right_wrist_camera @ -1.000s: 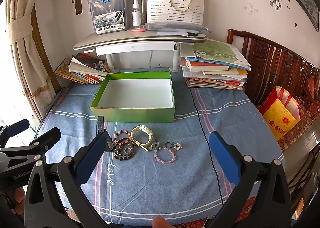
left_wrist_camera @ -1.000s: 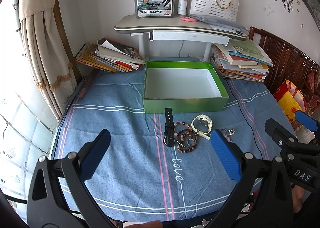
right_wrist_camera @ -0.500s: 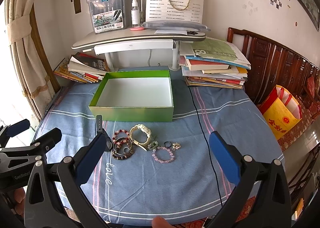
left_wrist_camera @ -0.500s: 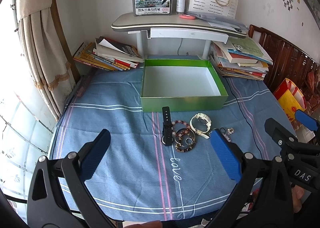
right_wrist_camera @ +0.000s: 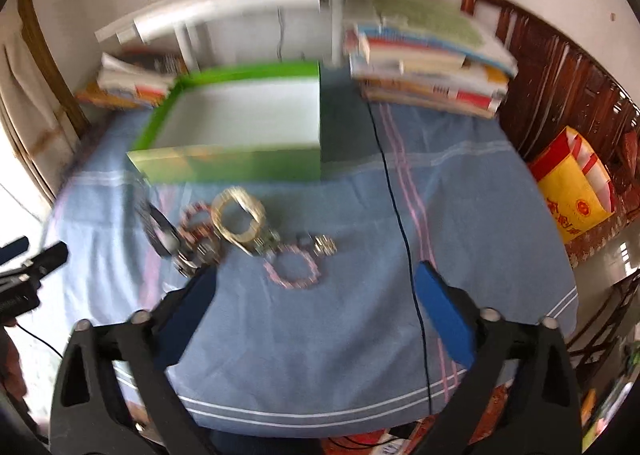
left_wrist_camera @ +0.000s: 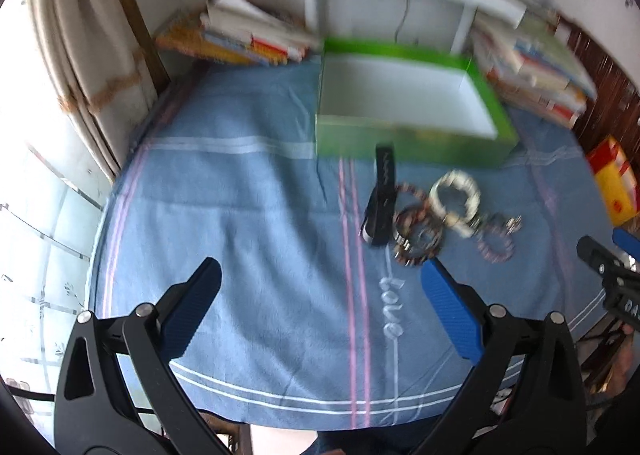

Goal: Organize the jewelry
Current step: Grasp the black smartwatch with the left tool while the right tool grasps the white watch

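Both pictures are blurry, so small things are hard to make out.

The left tongs (left_wrist_camera: 320, 295) stand wide with nothing between the blue pads. They hang over the blue cloth with pink and white stripes (left_wrist_camera: 248, 215) that covers the counter. The right tongs (right_wrist_camera: 316, 295) are closing, but they are not shut and hold nothing; only bare cloth shows between their pads.

The jewelry lies in a small bunch on the cloth, just in front of the green box with a white inside (left_wrist_camera: 404, 103). The box looks empty, though its near wall hides part of its floor. In the left view there is a black strap (left_wrist_camera: 382, 199) at the left of the bunch. Beside it lie dark bead bracelets (left_wrist_camera: 418, 231), stacked so close that I cannot count them. A cream-white watch (left_wrist_camera: 456, 195) lies curled next to them. A pink bead bracelet (right_wrist_camera: 294, 269) lies nearest the right tongs. Some tiny shiny bits (right_wrist_camera: 325, 244) lie just beside it, too blurred to name.

The tip of the left pad of the right tongs covers the edge of the dark beads in the right view. A thin black cord (right_wrist_camera: 404, 223) runs down the cloth, and its end is cut off at the counter's edge.

Stacks of books (right_wrist_camera: 428, 63) behind the box are smeared.
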A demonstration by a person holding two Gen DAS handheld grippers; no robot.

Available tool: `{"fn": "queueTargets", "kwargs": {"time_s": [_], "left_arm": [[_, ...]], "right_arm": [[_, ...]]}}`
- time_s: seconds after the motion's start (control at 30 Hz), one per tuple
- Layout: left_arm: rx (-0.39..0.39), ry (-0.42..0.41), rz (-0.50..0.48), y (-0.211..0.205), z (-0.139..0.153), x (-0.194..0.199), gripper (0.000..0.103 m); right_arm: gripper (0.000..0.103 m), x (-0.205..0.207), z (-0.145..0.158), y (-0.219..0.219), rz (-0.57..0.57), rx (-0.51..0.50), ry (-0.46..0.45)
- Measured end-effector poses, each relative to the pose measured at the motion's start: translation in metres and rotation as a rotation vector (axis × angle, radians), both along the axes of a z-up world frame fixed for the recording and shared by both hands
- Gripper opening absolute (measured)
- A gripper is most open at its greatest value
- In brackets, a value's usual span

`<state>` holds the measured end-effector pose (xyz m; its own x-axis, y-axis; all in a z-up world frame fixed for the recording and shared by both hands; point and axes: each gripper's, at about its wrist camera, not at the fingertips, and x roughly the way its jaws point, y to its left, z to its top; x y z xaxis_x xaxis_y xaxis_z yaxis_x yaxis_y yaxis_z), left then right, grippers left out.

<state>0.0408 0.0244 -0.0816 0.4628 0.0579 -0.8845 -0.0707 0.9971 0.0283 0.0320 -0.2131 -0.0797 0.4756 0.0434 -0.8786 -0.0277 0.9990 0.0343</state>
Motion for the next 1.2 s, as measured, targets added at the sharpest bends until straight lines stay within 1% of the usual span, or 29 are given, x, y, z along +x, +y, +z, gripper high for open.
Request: {"fn": "queueTargets", "kwargs": {"time_s": [0.03,0.07,0.1,0.2,0.27,0.4,0.47,0.53,0.6,0.63,0.7,0.73,0.77,0.8,0.87,0.97,1.03,1.07,1.1,1.17,1.2], "left_arm": [[-0.004,0.024,-0.004,0.0,-0.008,0.003,0.099],[-0.007,0.043,-0.008,0.0,-0.015,0.006,0.098],[-0.012,0.06,-0.013,-0.001,-0.022,0.01,0.098],[-0.033,0.088,-0.025,-0.003,-0.038,0.024,0.097],[-0.062,0.1,-0.039,-0.008,-0.047,0.039,0.097],[-0.082,0.141,-0.056,-0.024,-0.069,0.074,0.097],[-0.078,0.149,-0.055,-0.028,-0.078,0.088,0.096],[-0.075,0.167,-0.054,-0.03,-0.088,0.103,0.084],[-0.089,0.201,-0.045,-0.027,-0.097,0.112,0.055],[-0.101,0.211,-0.038,-0.023,-0.1,0.113,0.049],[-0.127,0.218,-0.027,-0.016,-0.104,0.114,0.033],[-0.135,0.217,-0.024,-0.013,-0.104,0.113,0.028],[-0.146,0.215,-0.017,-0.007,-0.105,0.112,0.02],[-0.147,0.217,-0.01,-0.004,-0.105,0.112,0.018],[-0.143,0.217,0.005,0.003,-0.104,0.109,0.018],[-0.148,0.218,0.036,0.017,-0.105,0.107,0.018],[-0.152,0.221,0.057,0.022,-0.106,0.106,0.023],[-0.148,0.221,0.068,0.025,-0.107,0.106,0.03],[-0.147,0.222,0.075,0.028,-0.108,0.106,0.033],[-0.163,0.223,0.081,0.035,-0.111,0.109,0.034],[-0.171,0.225,0.08,0.036,-0.112,0.11,0.034]], "right_arm": [[0.076,0.003,-0.006,0.0,0.003,0.007,0.015],[0.066,0.006,-0.017,-0.002,0.002,0.015,0.051],[0.059,0.01,-0.028,-0.004,-0.001,0.022,0.092],[0.058,0.017,-0.045,-0.007,-0.014,0.025,0.149],[0.059,0.022,-0.051,-0.006,-0.01,0.021,0.169],[0.059,0.036,-0.06,-0.008,-0.004,0.022,0.203],[0.059,0.045,-0.064,-0.008,0.0,0.016,0.212],[0.059,0.054,-0.068,-0.007,0.008,0.015,0.216],[0.059,0.064,-0.072,-0.006,0.021,0.024,0.221],[0.059,0.069,-0.074,-0.004,0.031,0.031,0.224],[0.059,0.08,-0.077,0.001,0.054,0.052,0.226],[0.059,0.087,-0.078,0.006,0.069,0.06,0.225],[0.059,0.093,-0.079,0.011,0.083,0.063,0.224],[0.059,0.097,-0.079,0.015,0.095,0.067,0.223],[0.059,0.11,-0.079,0.032,0.14,0.082,0.221],[0.059,0.121,-0.08,0.054,0.202,0.073,0.211],[0.058,0.128,-0.083,0.068,0.239,0.051,0.204],[0.055,0.132,-0.087,0.076,0.262,0.036,0.202],[0.045,0.135,-0.09,0.082,0.279,0.024,0.203],[0.037,0.141,-0.096,0.088,0.293,0.002,0.211],[0.031,0.143,-0.097,0.09,0.292,-0.01,0.206]]}}
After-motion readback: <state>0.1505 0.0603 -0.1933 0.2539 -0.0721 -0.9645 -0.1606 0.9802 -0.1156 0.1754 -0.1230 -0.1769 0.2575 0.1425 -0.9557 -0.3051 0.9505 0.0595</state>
